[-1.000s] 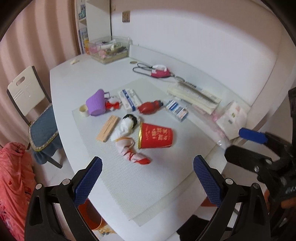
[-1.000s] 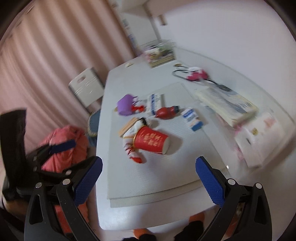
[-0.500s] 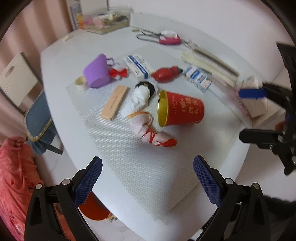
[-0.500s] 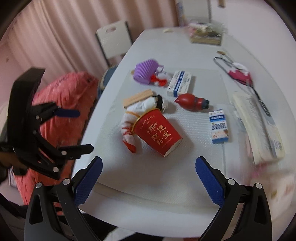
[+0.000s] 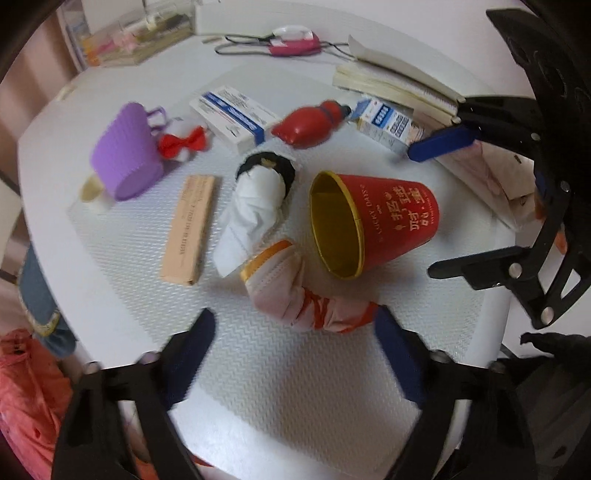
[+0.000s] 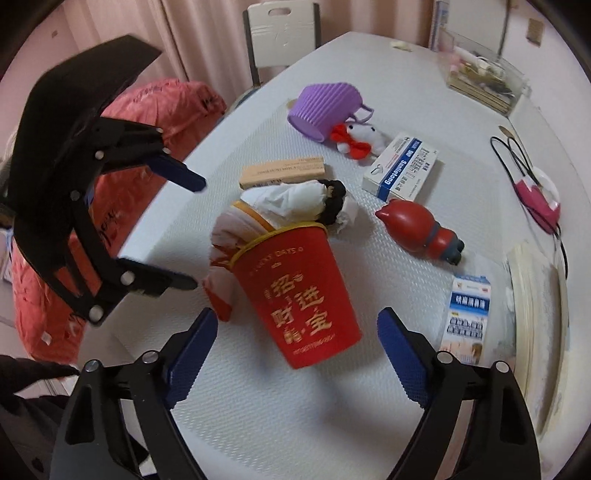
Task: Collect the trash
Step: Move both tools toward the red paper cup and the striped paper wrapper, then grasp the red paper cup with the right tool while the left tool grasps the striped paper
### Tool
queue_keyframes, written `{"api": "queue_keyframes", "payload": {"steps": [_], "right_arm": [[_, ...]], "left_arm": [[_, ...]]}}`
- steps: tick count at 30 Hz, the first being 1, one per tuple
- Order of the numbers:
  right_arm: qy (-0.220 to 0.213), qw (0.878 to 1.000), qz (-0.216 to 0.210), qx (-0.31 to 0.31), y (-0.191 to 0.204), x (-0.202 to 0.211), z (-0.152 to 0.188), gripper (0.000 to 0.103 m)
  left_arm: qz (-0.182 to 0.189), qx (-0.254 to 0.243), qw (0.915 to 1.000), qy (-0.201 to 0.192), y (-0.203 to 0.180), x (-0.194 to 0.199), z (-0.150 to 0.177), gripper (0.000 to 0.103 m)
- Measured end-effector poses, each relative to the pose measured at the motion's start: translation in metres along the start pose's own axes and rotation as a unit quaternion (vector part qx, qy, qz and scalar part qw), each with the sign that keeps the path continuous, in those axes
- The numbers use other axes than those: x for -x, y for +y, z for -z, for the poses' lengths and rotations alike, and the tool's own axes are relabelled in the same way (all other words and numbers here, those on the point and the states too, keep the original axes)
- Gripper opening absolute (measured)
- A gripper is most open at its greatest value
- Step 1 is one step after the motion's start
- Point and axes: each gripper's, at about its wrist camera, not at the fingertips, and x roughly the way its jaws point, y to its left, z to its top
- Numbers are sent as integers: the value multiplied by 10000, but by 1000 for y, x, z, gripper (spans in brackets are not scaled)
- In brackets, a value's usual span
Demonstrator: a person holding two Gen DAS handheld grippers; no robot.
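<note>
A red paper cup [image 5: 373, 221] [image 6: 299, 291] lies on its side on the white mat [image 5: 295, 387]. At its mouth lie a crumpled white tissue [image 5: 258, 199] [image 6: 291, 199] and a twisted pink and orange wrapper [image 5: 295, 295] [image 6: 225, 240]. My left gripper [image 5: 293, 317] [image 6: 199, 234] hovers over the wrapper with its jaws closing; the wrapper's end shows between the fingertips, which stand apart from it. My right gripper [image 6: 297, 317] [image 5: 421, 210] hangs above the cup's base, jaws closing too, with the cup between the fingers and untouched.
Also on the table are a tan flat box [image 5: 188, 229], a purple basket [image 5: 125, 158], a squashed red bottle [image 5: 306, 125], two medicine boxes [image 5: 232, 114] [image 5: 388, 125], books [image 5: 399, 85] and a pink corded device [image 5: 291, 44]. A red bag [image 6: 155, 110] and a chair [image 6: 280, 33] stand beside the table.
Both grippers have come down and in toward the cup and wrapper, which now fill the views. Each pair of jaws has narrowed a little. The right view has rolled.
</note>
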Motion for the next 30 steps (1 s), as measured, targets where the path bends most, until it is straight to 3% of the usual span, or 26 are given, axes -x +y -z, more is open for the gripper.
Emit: {"api": "queue_keyframes", "payload": {"steps": [2,6,15,20,23,30], "right_arm": [[114,9998,108,152,1,-9,-3,87],[233,9996,-135,-21,-8,-23,-8,74],[378,9988,-290,77,-13,-41,-12,66],[287,9989,-382,-19,-17,-39,-9,64],[203,9991,-368,-60,-19,-36,-8,62],[19,9982,-563,-223,-20,-12,-1,61]], "left_arm": [[2,93,9999,70,4,-8,-2,80],[49,353,9993,112,7,-19,-6,80],[38,584,9982,165,8,-35,-17,72],[-121,685,9975,116,9,-31,-18,43],[-17,695,9975,84,8,-27,-17,32],[91,632,9979,57,5,-10,3,26]]}}
